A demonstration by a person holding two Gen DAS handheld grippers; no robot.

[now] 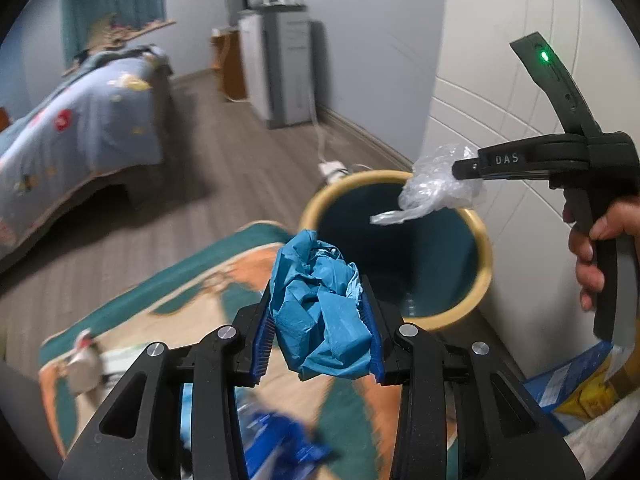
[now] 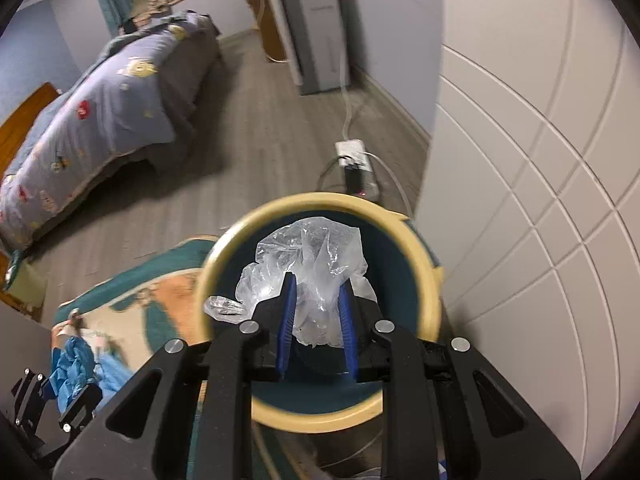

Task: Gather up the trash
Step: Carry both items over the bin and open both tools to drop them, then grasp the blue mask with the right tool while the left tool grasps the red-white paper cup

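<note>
My left gripper (image 1: 318, 300) is shut on a crumpled blue paper wad (image 1: 320, 308), held just left of the bin (image 1: 486, 264), a round container with a cream rim and dark teal inside. My right gripper (image 2: 316, 284) is shut on a clear crumpled plastic bag (image 2: 312, 256), which hangs over the bin's (image 2: 430, 280) opening. From the left wrist view the right gripper (image 1: 456, 170) comes in from the right with the plastic bag (image 1: 434, 190) over the bin's far rim, a hand (image 1: 592, 248) on its handle. The left gripper (image 2: 74, 380) with the blue wad (image 2: 68, 368) shows at the lower left.
The bin stands on the floor against a white panelled wall (image 2: 540, 200), beside a teal and orange rug (image 1: 180, 300). A power strip with cables (image 2: 354, 160) lies behind it. A bed (image 1: 72, 128) is at the left, a grey cabinet (image 1: 280, 68) at the back. Packaging (image 1: 576, 388) lies at the right.
</note>
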